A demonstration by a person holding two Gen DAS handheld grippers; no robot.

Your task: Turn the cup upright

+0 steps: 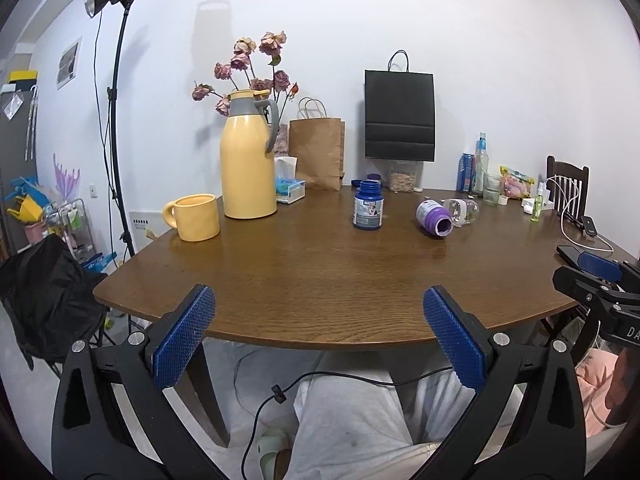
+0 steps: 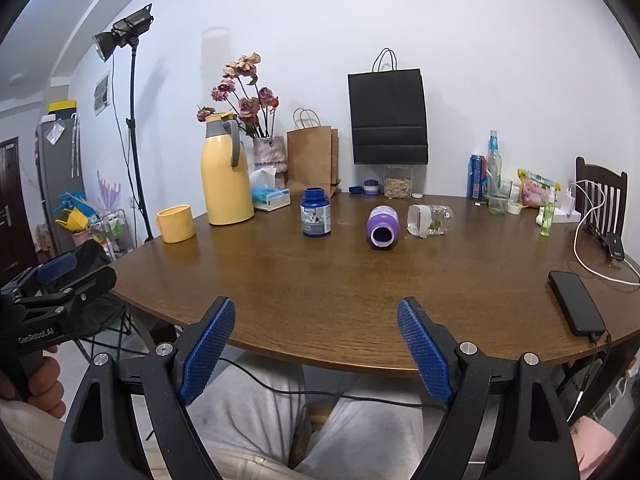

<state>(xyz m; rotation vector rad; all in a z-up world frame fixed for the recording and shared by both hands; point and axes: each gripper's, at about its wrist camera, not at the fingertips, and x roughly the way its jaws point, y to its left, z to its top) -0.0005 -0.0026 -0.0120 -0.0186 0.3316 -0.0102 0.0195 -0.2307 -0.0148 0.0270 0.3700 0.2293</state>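
A clear glass cup (image 2: 430, 220) lies on its side on the brown table (image 2: 320, 288), also in the left wrist view (image 1: 464, 211). Next to it a purple jar (image 2: 383, 227) lies on its side, mouth toward me, and it shows in the left wrist view (image 1: 435, 219). A blue jar (image 2: 316, 217) stands upright, without a lid. My left gripper (image 1: 318, 334) is open and empty at the table's near edge. My right gripper (image 2: 316, 346) is open and empty at the near edge, well short of the cup.
A yellow mug (image 2: 176, 224) and a yellow thermos (image 2: 226, 170) stand at the left. Paper bags (image 2: 314, 160), a vase of dried flowers, bottles and a can line the back. A black phone (image 2: 576, 302) with cable lies at the right edge. A light stand (image 1: 116, 120) stands left.
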